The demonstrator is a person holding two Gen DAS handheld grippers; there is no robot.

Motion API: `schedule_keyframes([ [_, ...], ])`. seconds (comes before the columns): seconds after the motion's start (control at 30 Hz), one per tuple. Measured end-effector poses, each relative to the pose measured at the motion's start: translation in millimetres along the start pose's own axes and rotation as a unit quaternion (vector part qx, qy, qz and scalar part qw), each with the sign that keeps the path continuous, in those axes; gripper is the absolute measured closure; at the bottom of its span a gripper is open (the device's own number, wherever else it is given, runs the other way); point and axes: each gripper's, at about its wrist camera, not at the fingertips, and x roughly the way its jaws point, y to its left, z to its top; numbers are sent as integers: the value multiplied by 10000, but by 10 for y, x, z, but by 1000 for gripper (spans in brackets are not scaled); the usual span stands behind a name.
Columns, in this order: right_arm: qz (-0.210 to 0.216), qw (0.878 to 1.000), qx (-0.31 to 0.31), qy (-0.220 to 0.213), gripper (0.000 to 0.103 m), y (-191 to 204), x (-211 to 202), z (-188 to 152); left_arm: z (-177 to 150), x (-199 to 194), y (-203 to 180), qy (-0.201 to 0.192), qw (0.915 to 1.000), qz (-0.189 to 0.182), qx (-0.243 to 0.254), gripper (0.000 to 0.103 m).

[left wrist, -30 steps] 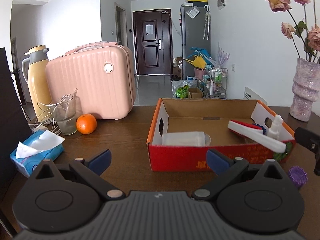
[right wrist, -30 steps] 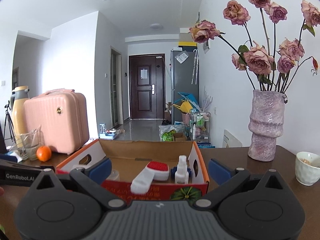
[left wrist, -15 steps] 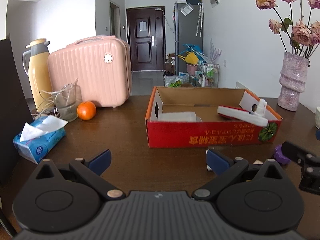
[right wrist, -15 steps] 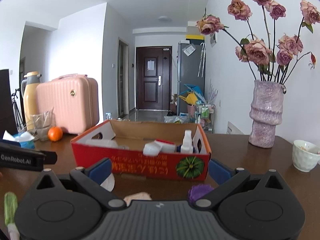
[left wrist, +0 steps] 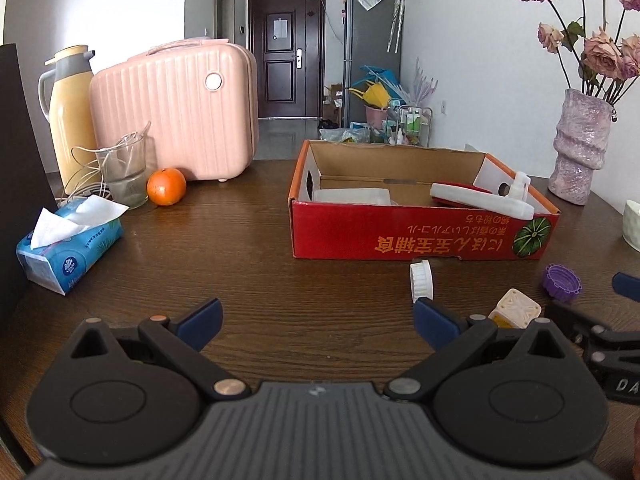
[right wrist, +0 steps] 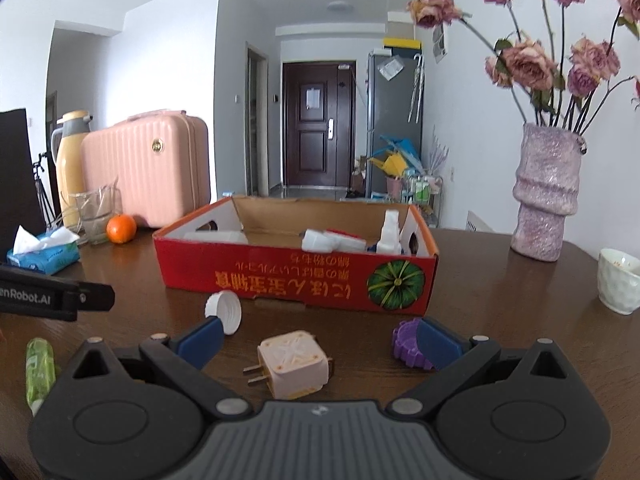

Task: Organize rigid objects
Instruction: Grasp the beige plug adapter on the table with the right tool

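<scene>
Two tongs hung low over the dark tabletop point(left wrist: 248, 248), both spread wide and holding nothing. Left tongs point(left wrist: 316, 318) faced a broad bare stretch of wood, with a tissue pack point(left wrist: 70, 240) well off to one side and the red box point(left wrist: 420, 236) ahead. Right tongs point(right wrist: 318, 338) framed a cream plug point(right wrist: 294, 364) that lay on its side, two metal prongs pointing left, clear of both pads. A white cap point(right wrist: 224, 310) stood tilted just beyond the left pad point(right wrist: 200, 340), and a purple cap point(right wrist: 406, 344) sat right against the right pad point(right wrist: 438, 344), partly hidden behind it. All three loose pieces lay just in front of the box's near wall, which left only a narrow strip of wood between them and the cardboard. Inside the box lay a white tub point(left wrist: 352, 196), a red-and-white brush point(left wrist: 480, 200) and a small spray bottle point(right wrist: 390, 232) near the right end. A green item point(right wrist: 38, 368) lay at the near left edge, a white cup point(right wrist: 618, 286) far right.
</scene>
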Motion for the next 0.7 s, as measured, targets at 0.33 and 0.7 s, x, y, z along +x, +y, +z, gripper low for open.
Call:
schedule_keyframes([
  [0.33,241,9964,-450,682,0,101,378,-89,-2,44,36,94,9999,3,-50,0],
  [0.7,516,9908,-486,1155,10,46,795,-50,-1,78,52,156,9999,32,-61,0],
])
